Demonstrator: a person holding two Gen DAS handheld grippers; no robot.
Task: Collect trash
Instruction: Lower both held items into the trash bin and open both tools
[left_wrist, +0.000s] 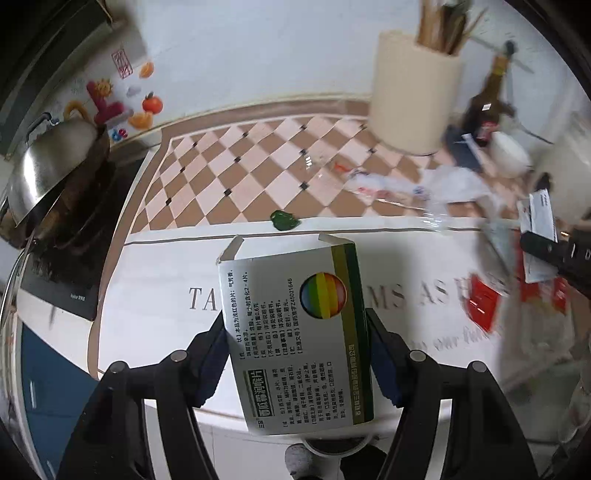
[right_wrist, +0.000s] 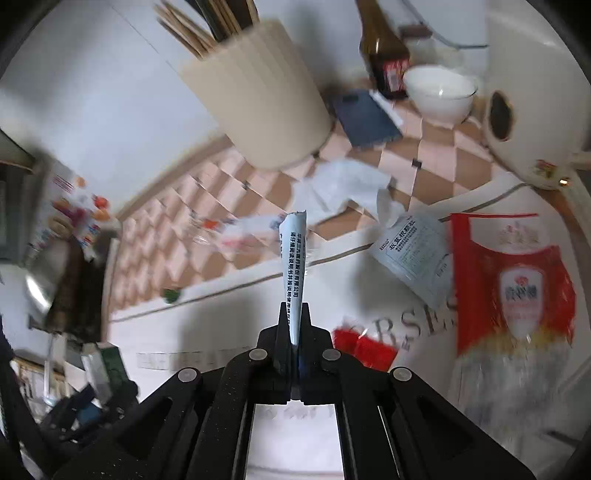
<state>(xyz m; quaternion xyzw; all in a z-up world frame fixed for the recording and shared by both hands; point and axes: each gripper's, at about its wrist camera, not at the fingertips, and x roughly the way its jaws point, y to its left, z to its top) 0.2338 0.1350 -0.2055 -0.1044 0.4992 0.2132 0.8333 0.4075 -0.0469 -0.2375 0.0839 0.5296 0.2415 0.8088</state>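
Observation:
My left gripper is shut on an empty medicine box, grey with a rainbow circle and a green edge, held above the white table mat. My right gripper is shut on a flat pale-blue sachet with black print, seen edge-on. On the mat to its right lie another printed sachet, a red and clear plastic bag and a small red wrapper. A crumpled white tissue and a clear wrapper lie on the checkered cloth. A small green scrap sits at the mat's far edge.
A cream chopstick holder, a dark sauce bottle, a white bowl, a blue notebook and a white rice cooker stand at the back. A wok with a steel lid sits on a hob at left.

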